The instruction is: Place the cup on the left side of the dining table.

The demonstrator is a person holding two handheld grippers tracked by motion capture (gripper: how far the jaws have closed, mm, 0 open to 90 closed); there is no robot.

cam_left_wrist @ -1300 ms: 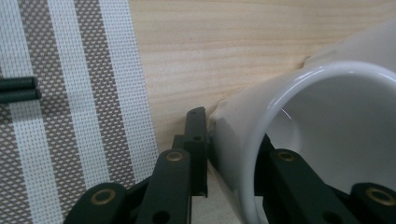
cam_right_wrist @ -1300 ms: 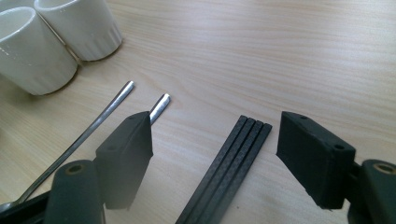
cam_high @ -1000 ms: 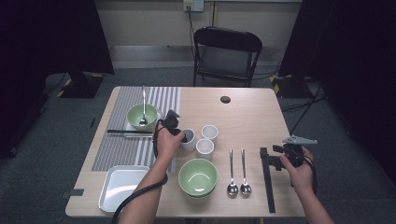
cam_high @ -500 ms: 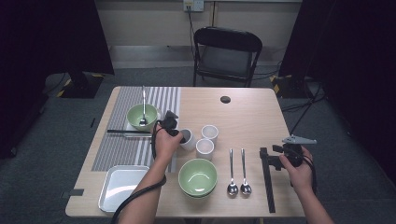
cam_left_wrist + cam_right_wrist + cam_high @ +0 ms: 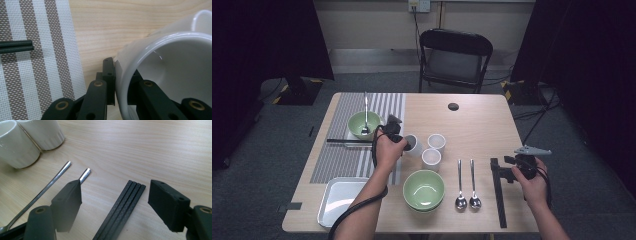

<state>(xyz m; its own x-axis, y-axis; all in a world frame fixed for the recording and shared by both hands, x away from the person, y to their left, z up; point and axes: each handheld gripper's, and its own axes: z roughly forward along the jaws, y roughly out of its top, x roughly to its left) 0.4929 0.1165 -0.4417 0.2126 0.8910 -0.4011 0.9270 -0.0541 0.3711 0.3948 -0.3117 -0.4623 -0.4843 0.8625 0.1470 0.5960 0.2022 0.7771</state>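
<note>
Nearest the person's edge of the tabletop (image 5: 492, 112), a white tray (image 5: 339, 200) lies at the left corner, a stack of green bowls (image 5: 424, 190) sits centrally, and two spoons (image 5: 466, 184) lie side by side to its right. The right gripper (image 5: 518, 167) hovers low over a bundle of black chopsticks (image 5: 498, 192) lying lengthwise near the right edge; in the right gripper view its jaws stand wide apart with the chopsticks (image 5: 120, 212) between them on the wood, untouched by either pad, and nothing is held. Farther in, the left gripper (image 5: 398, 136) is at the middle of the tabletop, at the right border of the striped placemat (image 5: 339, 155). Its jaws have just been closing and now pinch the wall of a white cup (image 5: 412, 144): in the left gripper view one jaw presses the outside of the cup (image 5: 160, 65) and the other sits inside the rim, with the cup tilted toward the camera. Two further white cups (image 5: 434, 150) stand upright just to the right of the gripped one, close together. On the placemat, a second pair of black chopsticks (image 5: 347, 141) lies crosswise to the left of the hand. Beyond them, a green bowl (image 5: 363, 125) holds a spoon. A small dark disc (image 5: 453, 106) lies near the far edge. A black folding chair (image 5: 454, 60) stands behind the tabletop.
</note>
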